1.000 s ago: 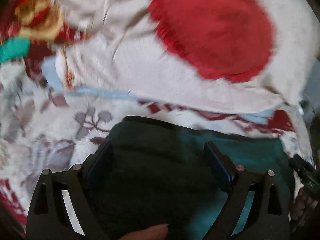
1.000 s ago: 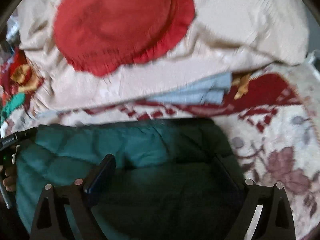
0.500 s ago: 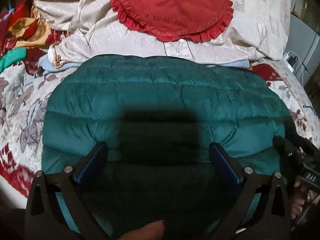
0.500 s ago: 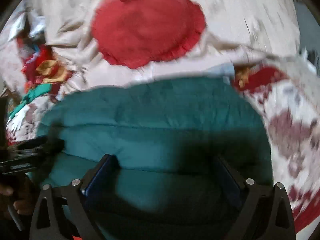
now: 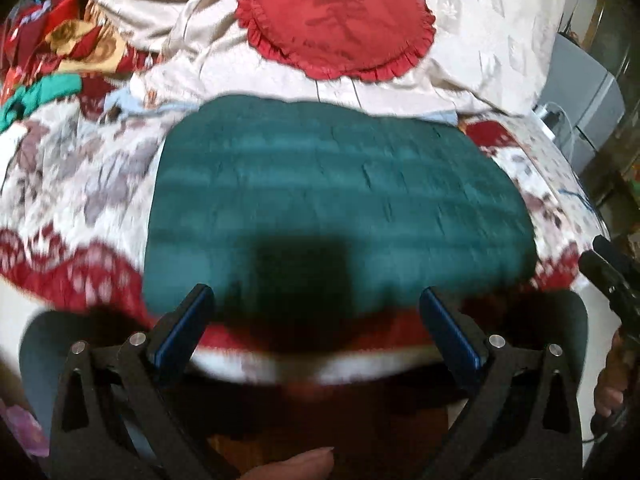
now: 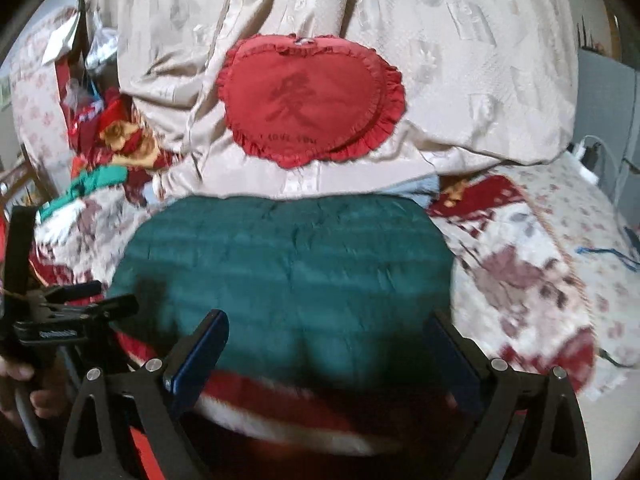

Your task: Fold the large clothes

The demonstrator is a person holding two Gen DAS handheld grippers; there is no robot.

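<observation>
Both grippers have been drawn back from the jacket (image 5: 340, 208), which a second ago lay between their jaws and is now seen whole. Left gripper (image 5: 316, 312): jaws have just been opening and stand wide, nothing between them. Right gripper (image 6: 328, 344): jaws are set wide, nothing gripped. The jacket is laid folded flat on the bedspread (image 6: 520, 272), at the near edge. At its far side, a red cushion (image 6: 308, 100) is seen resting on a beige cover (image 6: 460, 60).
</observation>
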